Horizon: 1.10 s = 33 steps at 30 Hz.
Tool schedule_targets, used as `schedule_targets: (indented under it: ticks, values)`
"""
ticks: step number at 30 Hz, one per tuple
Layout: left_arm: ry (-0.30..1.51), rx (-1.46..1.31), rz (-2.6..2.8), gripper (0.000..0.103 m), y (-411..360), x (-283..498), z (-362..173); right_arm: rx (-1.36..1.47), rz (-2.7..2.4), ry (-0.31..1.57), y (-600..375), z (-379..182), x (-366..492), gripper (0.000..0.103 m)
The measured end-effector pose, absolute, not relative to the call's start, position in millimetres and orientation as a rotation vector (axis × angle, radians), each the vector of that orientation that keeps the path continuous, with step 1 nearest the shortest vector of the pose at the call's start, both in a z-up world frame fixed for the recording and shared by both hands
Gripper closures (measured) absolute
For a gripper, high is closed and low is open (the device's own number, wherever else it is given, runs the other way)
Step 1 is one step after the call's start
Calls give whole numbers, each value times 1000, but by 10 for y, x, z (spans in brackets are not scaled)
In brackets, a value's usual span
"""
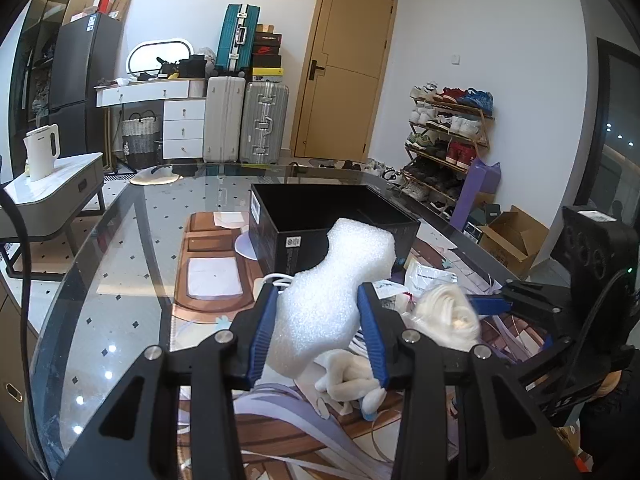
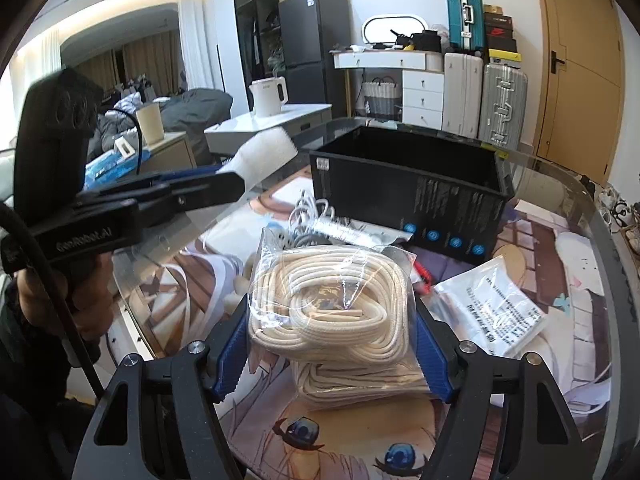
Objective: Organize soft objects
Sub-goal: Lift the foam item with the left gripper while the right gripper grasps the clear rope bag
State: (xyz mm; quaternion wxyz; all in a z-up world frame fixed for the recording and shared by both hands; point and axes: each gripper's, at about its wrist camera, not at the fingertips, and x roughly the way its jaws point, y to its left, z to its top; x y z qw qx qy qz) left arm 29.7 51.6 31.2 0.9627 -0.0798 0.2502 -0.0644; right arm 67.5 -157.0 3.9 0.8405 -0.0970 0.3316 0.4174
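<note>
— While the left gripper (image 1: pixel 318 320) clenches a white foam piece (image 1: pixel 336 292) above the glass table (image 1: pixel 120 272), where does the right one stand?
— The right gripper (image 2: pixel 332 344) brackets a clear bag of cream rope (image 2: pixel 328 300), blue pads at both sides of the plastic; whether they press it I cannot tell.
— And the box?
— The open black box (image 2: pixel 408 196) sits beyond both, on the printed mat (image 2: pixel 340 440), a white packet (image 2: pixel 492 312) just beside it.
</note>
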Motion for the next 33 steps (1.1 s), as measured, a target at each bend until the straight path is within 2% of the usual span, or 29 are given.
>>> schedule_targets:
  ticks: [20,33]
  values:
    - [467,-127,-100,63,516,747,650,-117,750,632,-1772,679,1238,29]
    - [487,-125,-79,63,530,1214,693,-161,748,630,-1567,777,1709,29]
